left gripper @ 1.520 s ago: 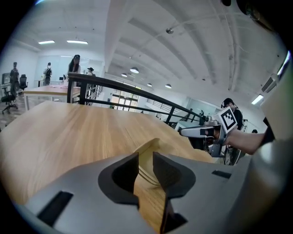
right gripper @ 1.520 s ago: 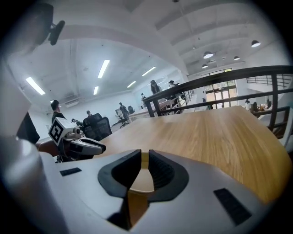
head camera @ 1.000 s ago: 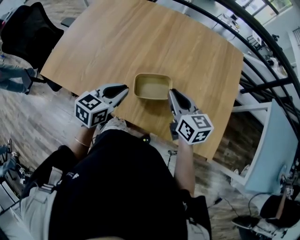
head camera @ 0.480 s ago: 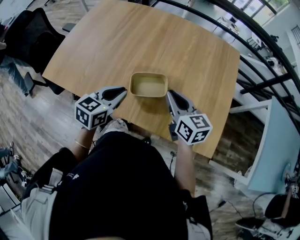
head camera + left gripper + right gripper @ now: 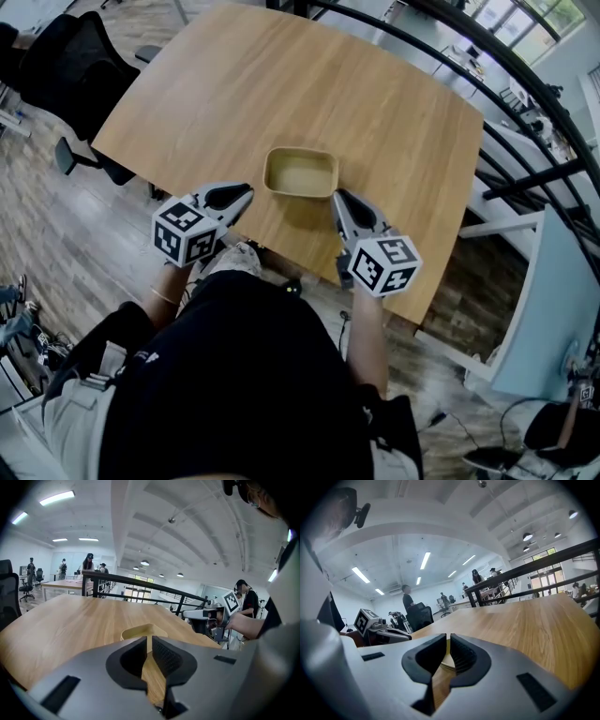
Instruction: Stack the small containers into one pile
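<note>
One tan rectangular container (image 5: 301, 172) sits on the wooden table (image 5: 281, 94) near its front edge; whether it is a single container or a nested pile I cannot tell. My left gripper (image 5: 246, 192) is just left of it, jaws shut and empty. My right gripper (image 5: 337, 198) is at its right front corner, apart from it, also shut on nothing. In the left gripper view the container (image 5: 140, 631) shows past the shut left gripper (image 5: 149, 641), with the right gripper (image 5: 206, 616) beyond. The right gripper view has the container (image 5: 447, 660) behind the shut right gripper (image 5: 447, 639).
A black office chair (image 5: 56, 66) stands left of the table. A black railing (image 5: 487, 84) runs along the far right side. The table's front edge (image 5: 281, 248) lies right under both grippers. People stand at distant desks (image 5: 70, 581).
Both grippers have drawn back a little toward the table's front edge. The container stays where it was on the table.
</note>
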A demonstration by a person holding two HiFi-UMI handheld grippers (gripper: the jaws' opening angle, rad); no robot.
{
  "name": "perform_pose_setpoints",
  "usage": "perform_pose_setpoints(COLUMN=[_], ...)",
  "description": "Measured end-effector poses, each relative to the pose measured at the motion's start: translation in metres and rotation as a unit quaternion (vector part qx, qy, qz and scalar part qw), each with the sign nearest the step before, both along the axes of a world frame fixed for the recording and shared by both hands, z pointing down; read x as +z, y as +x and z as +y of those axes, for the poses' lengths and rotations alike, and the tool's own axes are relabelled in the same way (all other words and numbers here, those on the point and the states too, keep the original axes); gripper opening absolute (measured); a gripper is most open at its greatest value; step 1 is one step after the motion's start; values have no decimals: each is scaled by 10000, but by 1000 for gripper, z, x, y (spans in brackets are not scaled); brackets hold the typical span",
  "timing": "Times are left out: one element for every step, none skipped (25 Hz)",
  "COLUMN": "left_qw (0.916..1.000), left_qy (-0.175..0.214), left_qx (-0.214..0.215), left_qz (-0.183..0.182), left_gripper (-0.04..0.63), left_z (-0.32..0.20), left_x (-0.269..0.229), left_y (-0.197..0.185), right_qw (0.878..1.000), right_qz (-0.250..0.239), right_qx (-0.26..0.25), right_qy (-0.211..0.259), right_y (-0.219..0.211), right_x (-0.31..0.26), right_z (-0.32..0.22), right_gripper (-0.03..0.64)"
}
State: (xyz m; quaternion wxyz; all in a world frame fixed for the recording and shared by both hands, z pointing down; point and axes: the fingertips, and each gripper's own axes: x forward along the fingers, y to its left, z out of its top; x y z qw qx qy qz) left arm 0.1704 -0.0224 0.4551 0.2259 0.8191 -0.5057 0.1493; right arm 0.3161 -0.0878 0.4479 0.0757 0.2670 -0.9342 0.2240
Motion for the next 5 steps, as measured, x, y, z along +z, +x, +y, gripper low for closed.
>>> perform_pose_setpoints(left_qw=[10000,10000,10000,10000,10000], left_qy=[-11,-26,-46,-67,-88], left_qx=[8,9,1,-12,-26], left_qz=[5,10,14,18,23], left_gripper=[46,46,46,46,46], left_z=[3,5,8,11,13], left_x=[1,1,2,3,4], left_y=[1,2,2,2,2], right_qw=[10000,10000,10000,10000,9999], right_qz=[0,-1,-2,-4,-7], right_qx=[-19,-42,-65,-89,-112], right_qy=[-7,-9,-10,-11,-12], right_y=[-1,-2,-3,-4,-6], right_x=[1,1,1,1,0], right_z=[1,2,4,5,7], right_gripper=[38,38,38,38,38])
